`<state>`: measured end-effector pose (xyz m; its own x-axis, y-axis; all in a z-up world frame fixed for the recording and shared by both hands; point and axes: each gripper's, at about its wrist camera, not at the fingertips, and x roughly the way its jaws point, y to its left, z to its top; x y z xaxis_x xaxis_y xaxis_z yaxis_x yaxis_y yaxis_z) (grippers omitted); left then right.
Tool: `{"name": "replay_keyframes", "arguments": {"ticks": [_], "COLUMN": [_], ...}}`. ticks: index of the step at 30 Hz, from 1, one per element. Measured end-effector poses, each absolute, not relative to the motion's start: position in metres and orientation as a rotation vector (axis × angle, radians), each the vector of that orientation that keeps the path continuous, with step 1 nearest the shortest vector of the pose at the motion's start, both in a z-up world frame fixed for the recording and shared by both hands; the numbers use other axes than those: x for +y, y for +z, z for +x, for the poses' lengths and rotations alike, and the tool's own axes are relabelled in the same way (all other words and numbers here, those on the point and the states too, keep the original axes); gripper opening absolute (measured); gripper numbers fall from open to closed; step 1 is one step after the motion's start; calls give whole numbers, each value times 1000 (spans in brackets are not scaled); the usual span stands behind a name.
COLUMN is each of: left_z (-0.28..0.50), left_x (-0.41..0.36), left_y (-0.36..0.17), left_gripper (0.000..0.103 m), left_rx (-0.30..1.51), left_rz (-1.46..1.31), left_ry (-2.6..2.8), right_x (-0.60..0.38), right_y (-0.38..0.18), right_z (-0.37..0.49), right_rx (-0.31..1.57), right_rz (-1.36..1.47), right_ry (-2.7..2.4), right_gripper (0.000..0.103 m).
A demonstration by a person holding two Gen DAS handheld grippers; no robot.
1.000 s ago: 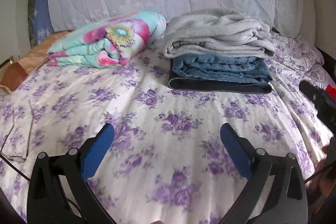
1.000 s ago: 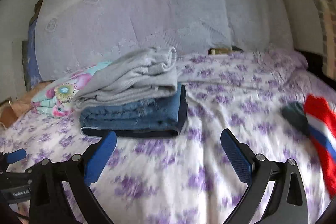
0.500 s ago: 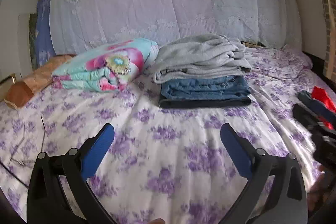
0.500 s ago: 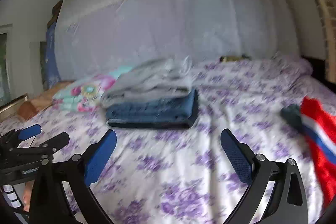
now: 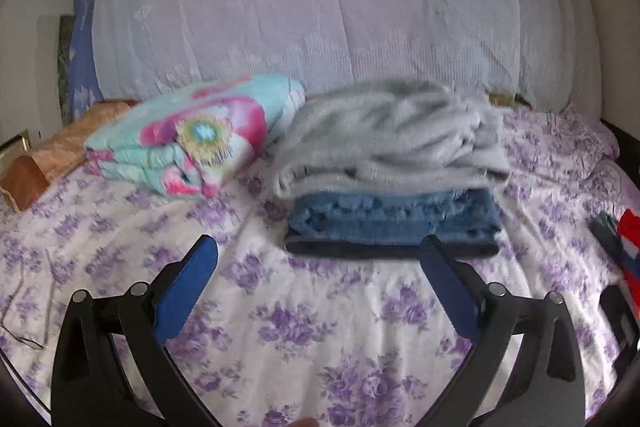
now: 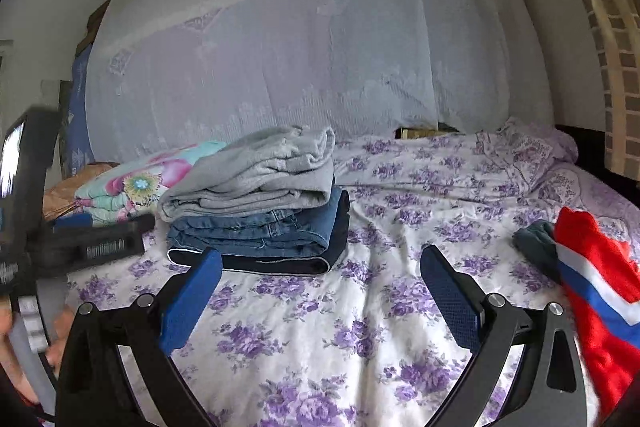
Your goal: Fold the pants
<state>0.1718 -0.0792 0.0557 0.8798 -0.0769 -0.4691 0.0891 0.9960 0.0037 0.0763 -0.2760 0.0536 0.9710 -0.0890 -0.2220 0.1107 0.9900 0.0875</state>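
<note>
Right tool (image 6: pixel 320 283) empty and spread, folded pants stack (image 6: pixel 260 223) beyond, left

Beyond the open claw, soft fleecy grey cloth (image 6: pixel 256 179) over coarse blue denim (image 6: pixel 264 231); under it, matt printed cotton sheet (image 6: pixel 312 311); blue textured pads (image 6: pixel 450 293).

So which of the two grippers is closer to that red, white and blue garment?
Right. The right gripper hangs open with the red, white and blue garment just beside its right finger. The left gripper, also open, faces the folded stack, with the garment at the far right edge.
</note>
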Motion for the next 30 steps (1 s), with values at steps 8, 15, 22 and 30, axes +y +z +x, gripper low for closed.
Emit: {"name": "replay_keyframes", "arguments": {"ticks": [8, 15, 22, 30], "left_z": [184, 178, 163, 157], "left_x": [-69, -70, -80, -87], "left_y": [44, 47, 48, 49], "left_gripper": [98, 98, 98, 98], "left_rx": [539, 514, 472, 450], "left_rz": [7, 16, 70, 107], "left_ry": [-73, -58, -70, -78], "right_x": [-263, -250, -242, -240], "right_y": [57, 53, 55, 56], "right_z": [130, 139, 131, 130], "right_rx": [204, 226, 180, 175], "right_rz": [161, 115, 85, 68], "right_ry": [-80, -62, -58, -56], "right_gripper": [100, 100, 100, 100]}}
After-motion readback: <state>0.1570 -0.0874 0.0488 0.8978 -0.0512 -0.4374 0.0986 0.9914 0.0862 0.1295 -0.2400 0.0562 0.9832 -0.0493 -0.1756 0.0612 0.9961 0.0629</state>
